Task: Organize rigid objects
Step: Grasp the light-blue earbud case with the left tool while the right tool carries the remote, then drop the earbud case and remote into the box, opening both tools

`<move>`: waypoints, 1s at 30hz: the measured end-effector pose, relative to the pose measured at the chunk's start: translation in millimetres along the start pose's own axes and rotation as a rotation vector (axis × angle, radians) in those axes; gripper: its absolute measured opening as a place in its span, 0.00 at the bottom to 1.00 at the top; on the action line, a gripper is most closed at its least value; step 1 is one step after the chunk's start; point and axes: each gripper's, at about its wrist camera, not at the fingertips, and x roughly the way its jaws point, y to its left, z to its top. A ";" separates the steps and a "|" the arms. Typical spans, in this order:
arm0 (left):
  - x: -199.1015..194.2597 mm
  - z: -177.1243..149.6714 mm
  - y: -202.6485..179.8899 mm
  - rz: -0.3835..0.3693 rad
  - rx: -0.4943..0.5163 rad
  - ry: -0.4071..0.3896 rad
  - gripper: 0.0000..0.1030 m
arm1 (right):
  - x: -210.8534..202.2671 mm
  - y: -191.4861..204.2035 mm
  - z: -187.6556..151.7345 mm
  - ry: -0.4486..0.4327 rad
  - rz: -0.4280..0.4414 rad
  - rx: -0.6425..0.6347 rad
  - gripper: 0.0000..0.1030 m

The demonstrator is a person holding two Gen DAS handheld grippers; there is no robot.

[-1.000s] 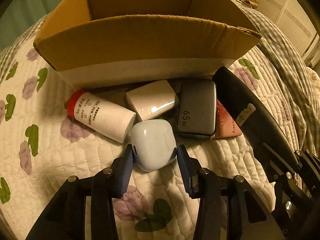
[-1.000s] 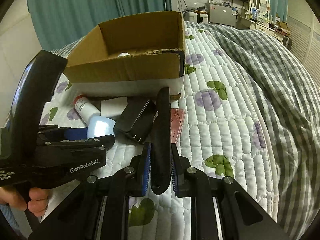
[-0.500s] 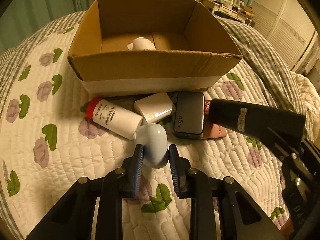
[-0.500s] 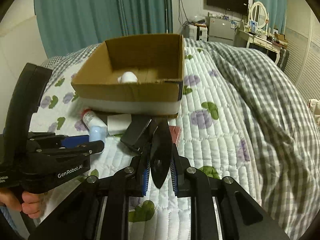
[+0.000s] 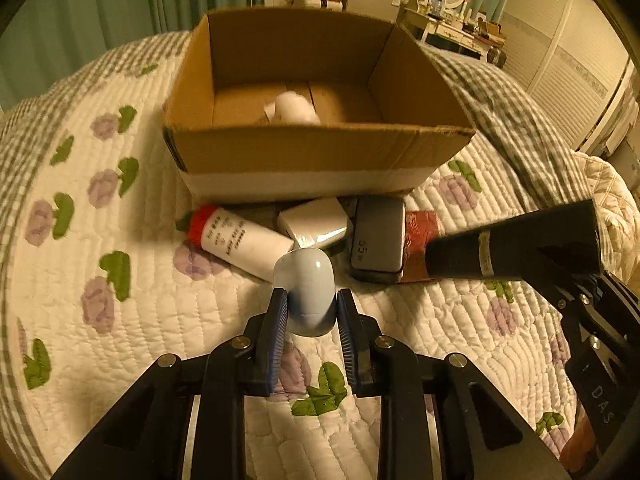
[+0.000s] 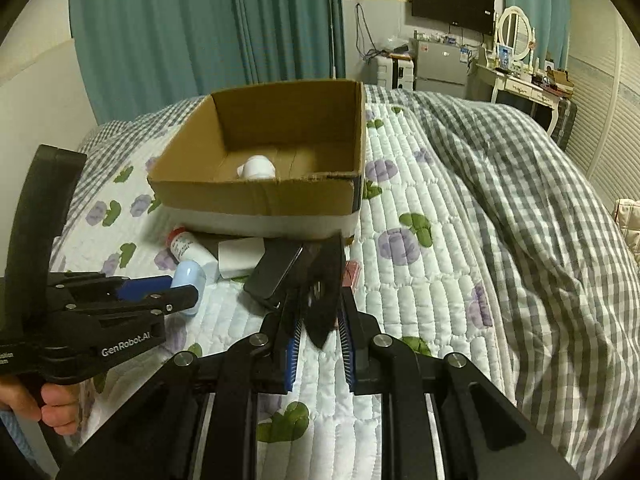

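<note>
Two grippers are each carrying something, and both loads sit on the near side of the open brown cardboard box (image 5: 320, 148), the landmark for everything else. The left gripper (image 5: 312, 316) is clamped on a pale blue egg-shaped plastic case (image 5: 307, 292), held clear of the white quilted bedspread with purple flowers (image 5: 100, 280); its long axis points straight ahead along the fingers toward the box's front wall. The right gripper (image 6: 318, 332) pinches a long black flat-sided object (image 6: 324, 280), narrow edge up in its own view, so its jaws stand narrow around it. Seen from the left wrist, that black piece lies crosswise, to the right of the box and lower than its rim. Of the two, I judge the left load nearer the box mouth and better aligned, so it would only need to rise over the front wall and go forward. Against the box's front wall lie a white cylindrical bottle with a red cap (image 5: 236, 236), a white glossy rectangular block (image 5: 314, 224), a grey slab-shaped power bank (image 5: 376, 240) and a reddish flat packet (image 5: 420, 228) beneath it. Inside the box a white rounded item (image 5: 294, 110) rests on the floor. Only the right wrist view shows the left tool's side profile and the person's hand (image 6: 44, 408) gripping its handle; only the left view shows the black object's pale label band.
</note>
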 end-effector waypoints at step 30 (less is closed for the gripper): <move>-22.2 133.0 9.2 0.067 0.011 -0.213 0.24 | 11.4 30.6 173.0 -0.101 0.023 -0.169 0.15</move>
